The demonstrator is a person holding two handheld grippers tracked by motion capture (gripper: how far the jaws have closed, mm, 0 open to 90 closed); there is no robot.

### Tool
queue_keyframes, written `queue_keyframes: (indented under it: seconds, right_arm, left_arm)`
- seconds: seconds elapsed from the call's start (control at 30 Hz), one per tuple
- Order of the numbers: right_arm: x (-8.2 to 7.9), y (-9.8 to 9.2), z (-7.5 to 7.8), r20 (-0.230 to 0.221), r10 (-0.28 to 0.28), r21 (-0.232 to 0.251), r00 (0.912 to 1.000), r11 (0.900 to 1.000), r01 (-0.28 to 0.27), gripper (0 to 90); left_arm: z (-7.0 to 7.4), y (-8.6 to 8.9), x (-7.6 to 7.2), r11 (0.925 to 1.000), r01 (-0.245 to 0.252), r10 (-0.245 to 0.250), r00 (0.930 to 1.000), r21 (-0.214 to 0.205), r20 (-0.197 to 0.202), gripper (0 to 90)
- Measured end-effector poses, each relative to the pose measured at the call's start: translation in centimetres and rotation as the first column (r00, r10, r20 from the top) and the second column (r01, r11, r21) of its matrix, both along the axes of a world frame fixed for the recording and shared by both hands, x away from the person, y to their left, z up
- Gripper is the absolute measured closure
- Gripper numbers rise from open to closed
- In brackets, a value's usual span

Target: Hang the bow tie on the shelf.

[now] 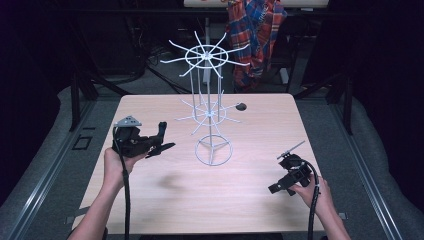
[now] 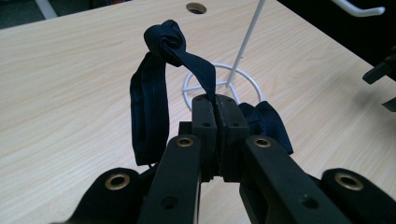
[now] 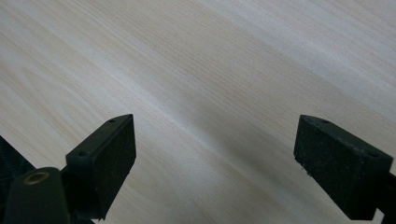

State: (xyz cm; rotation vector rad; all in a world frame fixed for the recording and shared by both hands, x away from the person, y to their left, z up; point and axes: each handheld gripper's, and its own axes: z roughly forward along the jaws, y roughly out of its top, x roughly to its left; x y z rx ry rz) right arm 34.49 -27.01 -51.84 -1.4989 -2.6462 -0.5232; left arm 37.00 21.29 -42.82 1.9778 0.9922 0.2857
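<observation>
A white wire rack (image 1: pixel 209 107) with two tiers of hook arms stands on a ring base (image 1: pixel 214 152) in the middle of the wooden table (image 1: pixel 210 200). Left of it, my left gripper (image 1: pixel 159 146) is held above the table, shut on a dark navy knotted strip of cloth (image 1: pixel 161 130). In the left gripper view the jaws (image 2: pixel 215 100) pinch the strip of cloth (image 2: pixel 149 107), whose knot (image 2: pixel 166 39) rises above them, with the ring base (image 2: pixel 224 81) just behind. My right gripper (image 1: pixel 280 180) hovers low at the table's right front, open, with bare wood between its pads (image 3: pixel 105 163).
A round cable hole (image 1: pixel 241 106) lies in the table behind the rack, right of its pole. A plaid shirt (image 1: pixel 255 35) hangs beyond the far edge. Dark floor and frame legs surround the table.
</observation>
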Motion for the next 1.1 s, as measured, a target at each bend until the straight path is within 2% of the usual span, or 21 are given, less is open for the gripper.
queue_keyframes:
  seconds: [0.03,0.07,0.13,0.23,0.27,0.33,0.6,0.63,0.73,0.9,0.93,1.0,1.03,1.07,1.1]
  right_arm:
    - [0.0,0.1,-0.1,0.014,-0.016,0.013,0.9998,0.9998,0.016,12.8]
    - [0.2,0.0,0.1,0.0,0.015,-0.004,0.9999,0.9999,-0.015,12.7]
    - [0.0,0.3,0.0,-0.002,-0.002,0.013,1.0,0.9999,0.002,12.8]
    - [0.0,0.1,0.1,-0.003,0.006,-0.015,1.0,0.9999,-0.006,12.8]
    - [0.0,0.1,0.1,-0.006,0.003,-0.001,1.0,1.0,-0.003,12.8]
    - [0.1,0.1,0.0,-0.006,0.006,-0.011,1.0,0.9999,-0.006,12.8]
    - [0.2,-0.2,-0.2,-0.016,0.001,-0.009,0.9999,1.0,-0.001,12.8]
    - [0.0,-0.1,-0.3,-0.012,-0.015,0.008,0.9998,0.9999,0.015,12.8]
    - [-0.1,-0.2,-0.1,-0.016,0.002,-0.016,0.9999,0.9999,-0.003,12.8]
    - [0.0,-0.3,-0.1,-0.016,0.002,-0.014,0.9999,0.9999,-0.003,12.8]
    - [-0.2,-0.3,-0.5,-0.01,-0.033,0.018,0.9994,0.9993,0.033,12.8]
    - [-0.2,-0.3,-0.6,-0.009,-0.038,0.02,0.9992,0.9991,0.038,12.8]
    - [-0.1,-0.3,-0.5,-0.012,-0.028,-0.006,0.9995,0.9996,0.028,12.8]
    - [-0.1,-0.2,-0.4,-0.016,-0.019,-0.005,0.9997,0.9998,0.019,12.8]
    - [-0.1,-0.1,-0.1,-0.015,0.003,-0.019,0.9999,0.9998,-0.003,12.8]
  left_arm:
    - [0.3,-0.1,0.1,0.9999,0.003,-0.002,1.0,-0.01,0.008,87.6]
    - [0.5,-0.2,0.1,0.9999,0.006,-0.006,0.9999,-0.011,0.012,87.6]
    - [0.9,-0.5,0.1,0.9999,0.01,-0.01,0.9996,-0.012,0.027,87.6]
    - [1.5,-0.9,0.1,0.9997,0.02,-0.019,0.9982,-0.012,0.056,87.6]
    - [1.6,-0.9,0.2,0.9996,0.021,-0.02,0.9978,-0.017,0.063,87.6]
    - [1.9,-0.9,0.3,0.9996,0.021,-0.019,0.9971,-0.018,0.074,87.7]
    - [2.0,-1.9,1.5,0.999,0.045,-0.044,0.9957,-0.009,0.082,87.7]
    - [2.1,-2.2,1.6,0.9988,0.049,-0.048,0.9949,-0.008,0.088,87.7]
    - [2.2,-2.6,1.6,0.9977,0.067,-0.067,0.9929,0.003,0.098,87.7]
    - [2.2,-3.2,2.0,0.9961,0.088,-0.087,0.9917,-0.008,0.095,87.7]
    - [2.1,-3.6,2.1,0.9955,0.094,-0.093,0.9914,-0.008,0.092,87.7]
    - [2.0,-3.9,2.0,0.9948,0.101,-0.101,0.9902,0.006,0.096,87.7]
    - [1.9,-4.1,2.0,0.9942,0.105,-0.107,0.989,0.022,0.103,87.7]
    - [1.9,-4.2,2.0,0.9939,0.107,-0.109,0.9879,0.027,0.11,87.7]
    - [1.9,-4.2,2.1,0.994,0.108,-0.109,0.9879,0.02,0.11,87.7]
